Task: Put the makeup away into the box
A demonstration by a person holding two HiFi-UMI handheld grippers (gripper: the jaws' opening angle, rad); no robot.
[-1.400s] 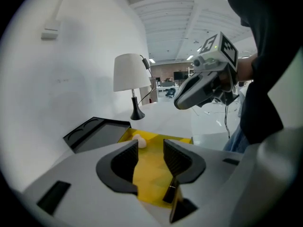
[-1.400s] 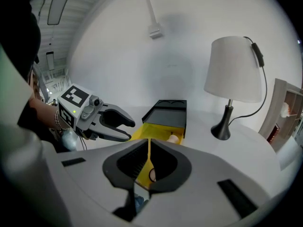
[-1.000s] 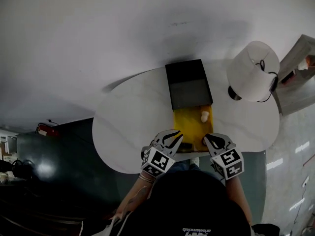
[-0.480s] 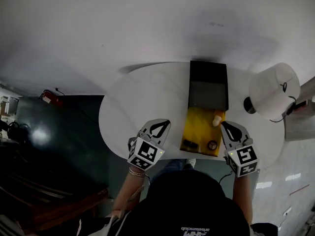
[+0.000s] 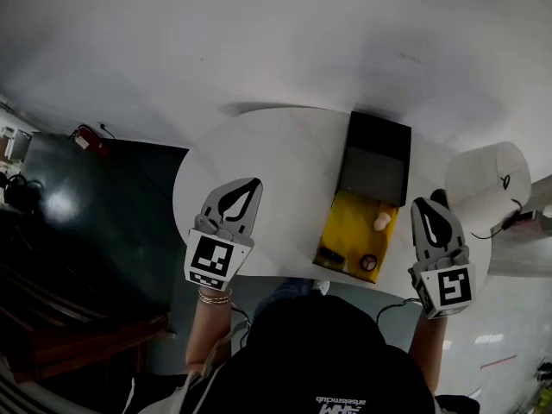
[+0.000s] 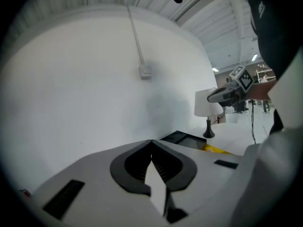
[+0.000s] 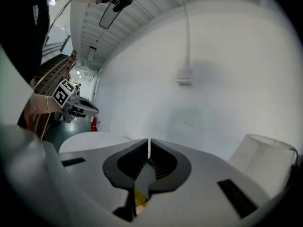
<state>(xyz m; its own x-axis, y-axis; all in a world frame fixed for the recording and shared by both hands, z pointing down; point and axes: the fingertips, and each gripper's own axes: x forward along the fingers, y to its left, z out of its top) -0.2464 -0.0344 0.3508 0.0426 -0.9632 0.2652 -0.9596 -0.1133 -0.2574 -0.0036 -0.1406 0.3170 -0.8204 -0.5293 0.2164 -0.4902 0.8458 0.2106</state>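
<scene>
A box with a black lid part [image 5: 377,155] and a yellow inside [image 5: 352,228] lies on the white round table [image 5: 276,158]. In the yellow part I see a cream item [image 5: 382,221], a round dark item [image 5: 368,262] and a small dark item [image 5: 331,254]. My left gripper [image 5: 255,182] hangs left of the box, shut and empty; its tips meet in the left gripper view [image 6: 151,141]. My right gripper [image 5: 420,203] is raised right of the box, also shut with nothing in it [image 7: 149,141]. Both are off the table.
A lamp with a white shade [image 5: 488,185] stands on the table's right side, close to the right gripper, and shows in the left gripper view as the lamp [image 6: 207,106]. A white wall [image 6: 94,79] rises behind the table. A red extinguisher [image 5: 84,135] sits on the dark floor at left.
Both grippers have lifted away from the box's near end and spread apart, left going left, right going right. The left jaws, slightly open before, now meet.
</scene>
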